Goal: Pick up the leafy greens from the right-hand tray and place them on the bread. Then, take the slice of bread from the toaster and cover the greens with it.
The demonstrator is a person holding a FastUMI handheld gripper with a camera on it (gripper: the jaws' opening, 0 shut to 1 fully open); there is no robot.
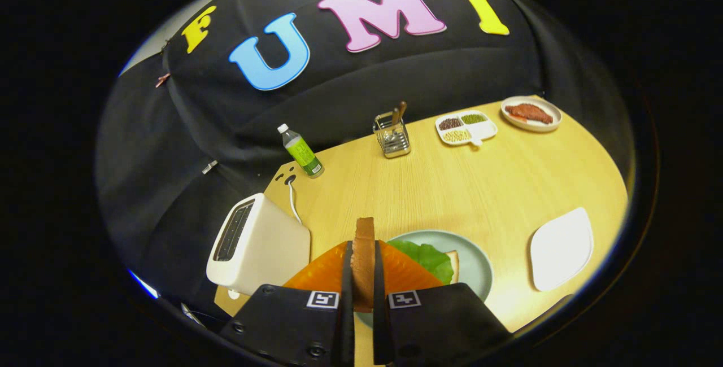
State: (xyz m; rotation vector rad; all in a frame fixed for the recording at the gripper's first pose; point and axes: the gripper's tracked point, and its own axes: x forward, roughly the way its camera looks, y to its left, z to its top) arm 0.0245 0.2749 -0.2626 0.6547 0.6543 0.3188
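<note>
My gripper [362, 276] is shut on a slice of toasted bread [364, 248], held on edge between both fingers above the table. Just beyond and below the fingers lies a pale green plate [474, 265] with leafy greens [426, 257] resting on a bread slice [452, 265] whose corner peeks out on the right. The white toaster [257, 245] stands to the left of the fingers, its slots facing up. The white tray [562, 248] on the right carries nothing.
A green-labelled bottle [302, 152] stands behind the toaster. A metal utensil holder [391, 135] is at the back middle, a divided dish of beans [466, 128] and a plate with meat [531, 113] at the back right. The toaster's cord [294, 203] runs towards the table's left edge.
</note>
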